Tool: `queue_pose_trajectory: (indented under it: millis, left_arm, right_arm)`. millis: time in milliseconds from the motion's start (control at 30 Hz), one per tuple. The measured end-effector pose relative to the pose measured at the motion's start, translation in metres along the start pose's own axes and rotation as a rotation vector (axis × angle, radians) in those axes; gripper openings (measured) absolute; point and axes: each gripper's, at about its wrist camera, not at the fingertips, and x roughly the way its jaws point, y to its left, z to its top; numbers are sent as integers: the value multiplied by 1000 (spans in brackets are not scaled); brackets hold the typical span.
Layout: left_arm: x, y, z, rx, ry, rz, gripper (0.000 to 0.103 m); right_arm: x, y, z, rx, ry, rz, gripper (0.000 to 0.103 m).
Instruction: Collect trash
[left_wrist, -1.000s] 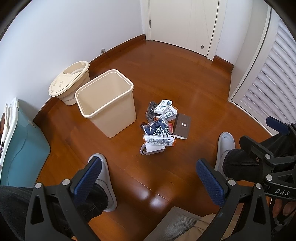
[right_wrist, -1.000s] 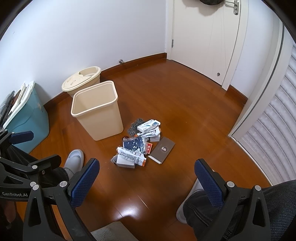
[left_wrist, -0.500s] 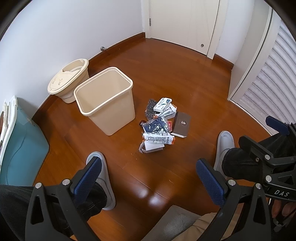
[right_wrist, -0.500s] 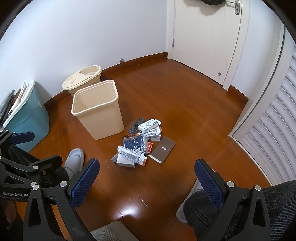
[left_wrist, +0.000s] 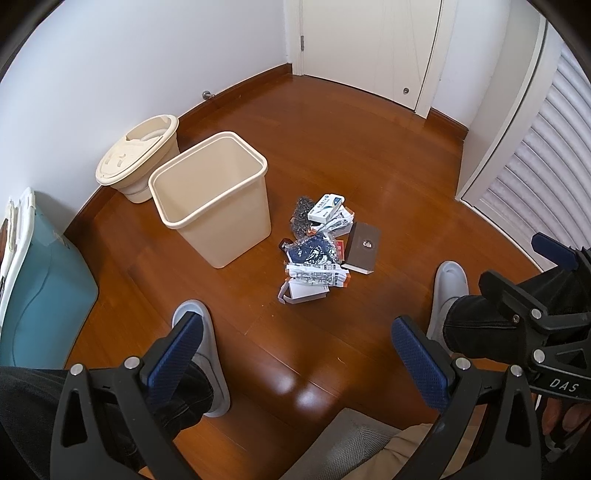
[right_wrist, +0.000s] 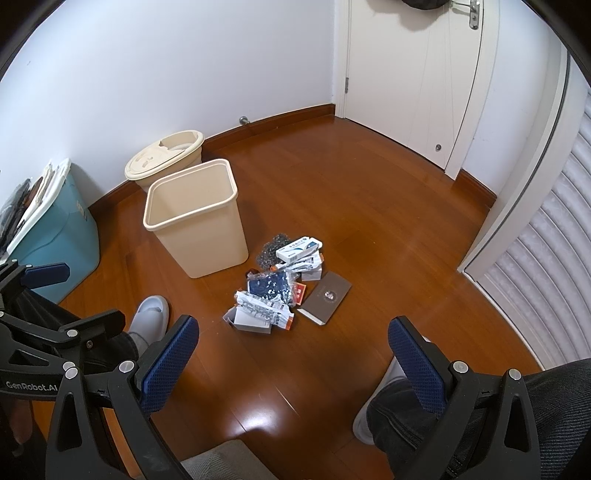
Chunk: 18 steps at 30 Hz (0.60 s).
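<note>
Presently, left tool: blue textured pads spread wide, nothing between them, held high above the floor and well apart from the litter.
Right tool: likewise wide open and empty, also high over the floor; each tool shows at the edge of the other's view.
Person: seated, grey slippers and dark trouser legs on either side of the bare floor below the tools.
Trash pile: a loose heap on the wooden floor, near the middle of the room, just beside the bin's right wall.
Pile contents: a white carton with blue print on top at the far end, a dark crinkled mesh wad beside it, a navy printed pouch, a silver printed wrapper over an open white box, and a flat brown box at the right edge.
Waste bin: cream plastic, square with rolled rim, upright, apparently empty.
Behind it: a round cream lidded tub by the skirting, a teal container at the left wall.
Step in hand, as I judge it: reaching down for the first piece.
Doing it well: take rigid cartons across their narrow sides; pinch the slippery film wrappers at a crumpled fold; lift the topmost or outermost item first so the heap does not scatter.
</note>
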Motion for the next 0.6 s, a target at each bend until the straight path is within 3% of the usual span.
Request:
queue_pose_trajectory:
  millis: [600]
  left_arm:
    - [2, 4, 0, -15, 10, 11, 103]
  right_arm:
    - [3, 1, 0, 10, 9, -2, 103]
